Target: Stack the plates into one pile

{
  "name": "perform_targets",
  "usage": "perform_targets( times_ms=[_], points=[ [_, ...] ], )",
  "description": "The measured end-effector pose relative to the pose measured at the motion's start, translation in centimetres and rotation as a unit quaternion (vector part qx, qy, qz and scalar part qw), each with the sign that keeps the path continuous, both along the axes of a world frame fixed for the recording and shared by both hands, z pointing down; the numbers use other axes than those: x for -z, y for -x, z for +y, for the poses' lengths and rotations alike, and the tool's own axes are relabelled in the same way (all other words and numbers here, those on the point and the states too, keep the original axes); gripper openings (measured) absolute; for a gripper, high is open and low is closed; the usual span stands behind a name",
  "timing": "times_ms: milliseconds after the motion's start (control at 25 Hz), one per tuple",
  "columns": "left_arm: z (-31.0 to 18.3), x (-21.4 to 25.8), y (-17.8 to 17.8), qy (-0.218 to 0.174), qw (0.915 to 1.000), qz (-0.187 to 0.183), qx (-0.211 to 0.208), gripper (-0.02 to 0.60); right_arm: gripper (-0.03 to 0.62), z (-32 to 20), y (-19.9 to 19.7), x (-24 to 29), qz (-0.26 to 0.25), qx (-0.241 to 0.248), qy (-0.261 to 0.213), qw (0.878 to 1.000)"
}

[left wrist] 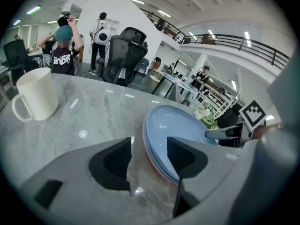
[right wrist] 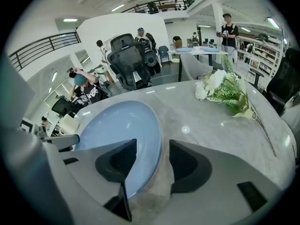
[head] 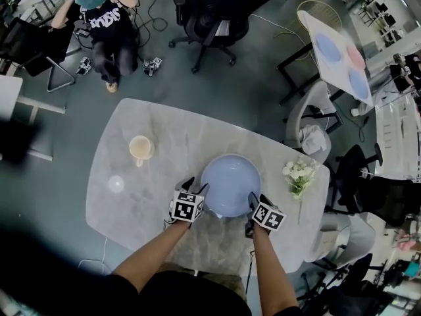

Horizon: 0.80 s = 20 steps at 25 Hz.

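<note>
A pile of plates (head: 230, 184) lies on the marble table (head: 164, 127) right in front of me, a pale blue plate on top. In the left gripper view a pink rim shows beneath the blue plates (left wrist: 176, 125). My left gripper (head: 197, 187) (left wrist: 149, 154) stands open at the pile's left rim, which runs between its jaws without being pinched. Open too, my right gripper (head: 255, 200) (right wrist: 152, 156) straddles the right rim of the blue plate (right wrist: 117, 125), with a gap showing beside the edge.
A cream mug (head: 141, 148) (left wrist: 37, 95) stands to the left of the pile. White flowers (head: 299, 175) (right wrist: 225, 90) lie near the table's right edge. Beyond the table are a person (head: 105, 18), a black office chair (head: 210, 12) and a tilted white board (head: 339, 54).
</note>
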<state>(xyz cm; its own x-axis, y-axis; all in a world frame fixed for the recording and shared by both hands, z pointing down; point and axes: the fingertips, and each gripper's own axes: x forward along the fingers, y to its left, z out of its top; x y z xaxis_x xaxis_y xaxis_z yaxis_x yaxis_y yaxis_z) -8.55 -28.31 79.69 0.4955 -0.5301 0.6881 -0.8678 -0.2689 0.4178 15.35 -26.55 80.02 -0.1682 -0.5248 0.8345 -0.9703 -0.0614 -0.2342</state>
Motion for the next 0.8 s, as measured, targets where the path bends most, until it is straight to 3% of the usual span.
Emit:
perform_targets(
  times_ms=[160,400,520,680,800],
  points=[
    [0.3,1.4,1.0,-0.004,0.9997,0.024,0.004,0.249,0.187,0.7,0.5,1.6,-0.004,-0.002,-0.015,1.000],
    [2.7,3.8,2.3,-0.023,0.9994,0.026,0.006,0.249,0.187,3.5,0.4,5.9,-0.011,0.005,-0.060,0.998],
    [6.3,5.5,2.7,-0.020,0.9977,0.061,0.025,0.233,0.187,7.1,0.7,8.1,-0.029,0.025,-0.081,0.996],
    [11.3,11.6,1.9,-0.074,0.9886,0.127,0.032,0.119,0.187,12.4,0.4,12.0,-0.070,0.044,-0.118,0.989],
    [15.4,17.0,1.7,-0.134,0.9856,0.100,0.027,0.024,0.181,16.0,-0.7,15.6,-0.102,0.032,-0.147,0.983]
  ],
)
